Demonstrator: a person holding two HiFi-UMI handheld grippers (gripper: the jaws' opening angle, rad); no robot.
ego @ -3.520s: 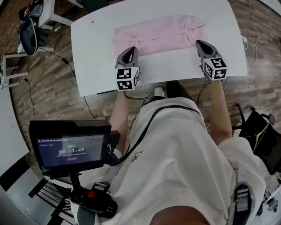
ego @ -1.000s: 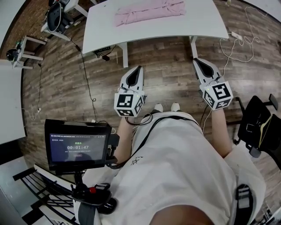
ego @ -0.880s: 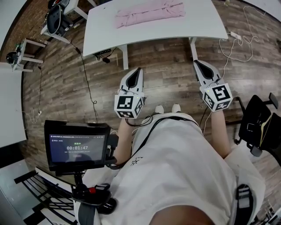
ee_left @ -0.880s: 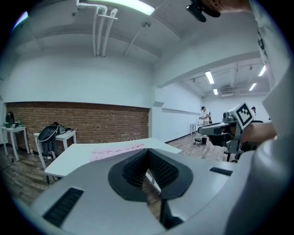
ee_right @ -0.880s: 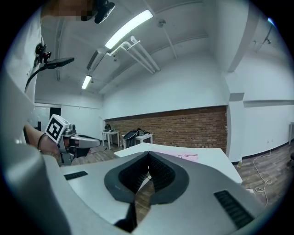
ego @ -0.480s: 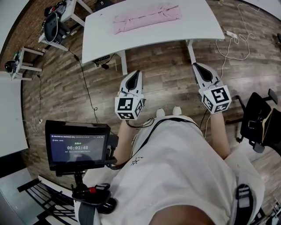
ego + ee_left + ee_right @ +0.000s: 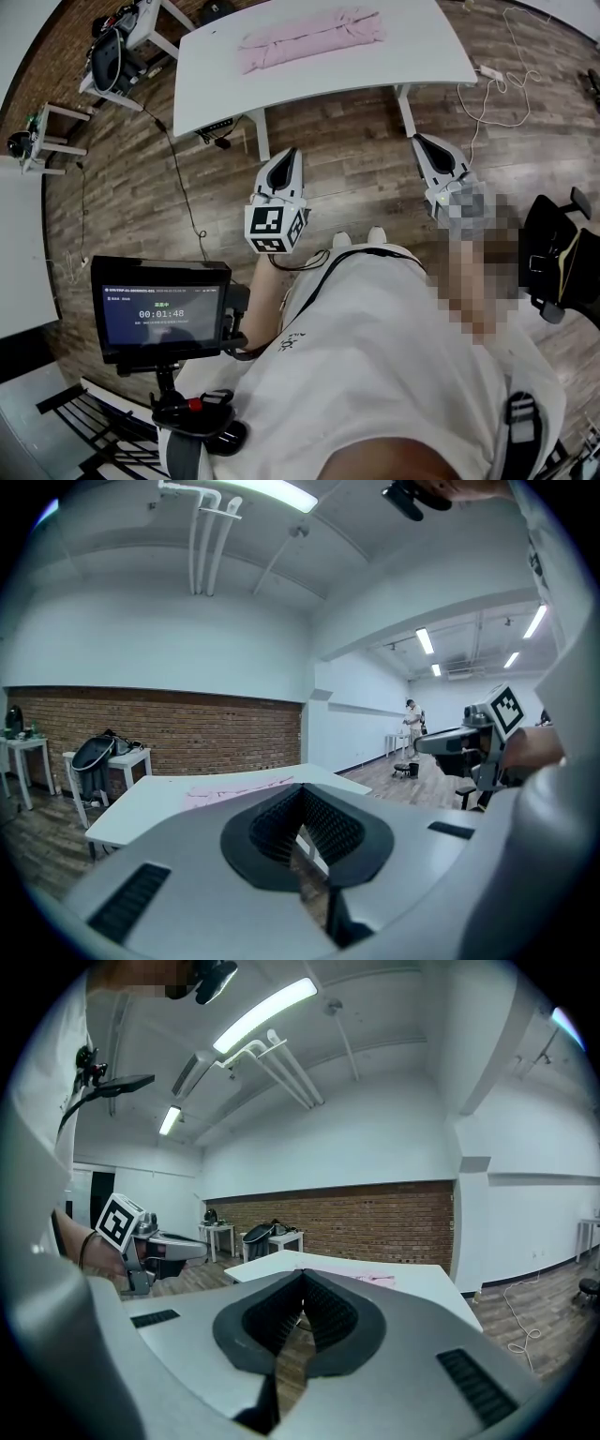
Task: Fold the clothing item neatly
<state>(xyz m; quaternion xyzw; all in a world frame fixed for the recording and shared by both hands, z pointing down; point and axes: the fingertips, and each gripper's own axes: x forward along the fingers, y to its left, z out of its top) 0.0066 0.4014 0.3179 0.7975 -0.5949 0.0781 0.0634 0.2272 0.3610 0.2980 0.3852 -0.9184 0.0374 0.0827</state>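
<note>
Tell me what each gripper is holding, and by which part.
Nothing. The left gripper and right gripper are both shut and empty, away from the pink garment on the white table.

The only thing I could read was the timer, 00:01:48, in pale digits at the middle of the screen (image 7: 161,314) mounted at my lower left. The small lines above and below it were too fine to make out. The marker cube (image 7: 275,228) on my left tongs (image 7: 292,153) carried black-and-white square codes, no letters. A small print on my shirt (image 7: 375,375) was illegible.
</note>
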